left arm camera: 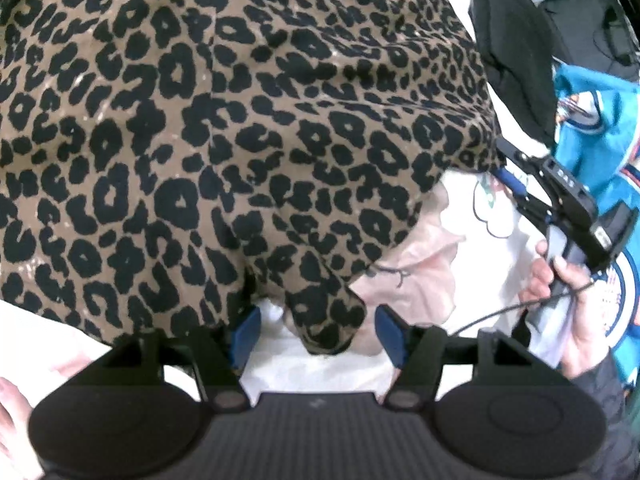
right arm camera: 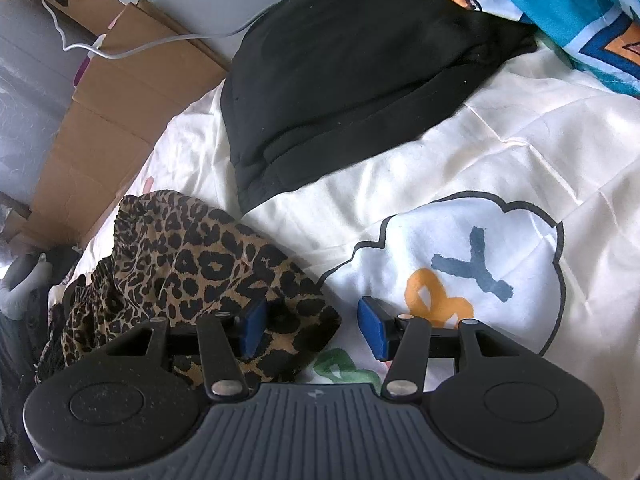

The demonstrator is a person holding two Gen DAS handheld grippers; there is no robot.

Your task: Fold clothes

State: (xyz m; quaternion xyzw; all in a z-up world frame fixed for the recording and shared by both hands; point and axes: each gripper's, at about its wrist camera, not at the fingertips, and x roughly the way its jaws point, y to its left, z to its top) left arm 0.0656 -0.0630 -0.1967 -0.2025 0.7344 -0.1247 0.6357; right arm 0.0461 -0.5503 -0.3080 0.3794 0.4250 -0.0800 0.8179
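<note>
Leopard-print garment (left arm camera: 208, 128) lies spread on our cream bedsheet (right arm camera: 400, 152).
Our left gripper (left arm camera: 316, 334) and right gripper (right arm camera: 312, 330) both gape, a corner between each.

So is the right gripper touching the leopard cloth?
Cannot tell. In the right wrist view, one finger of the open right gripper overlaps the leopard cloth, but it may be hovering above it. The left wrist view doesn't settle it either.
</note>
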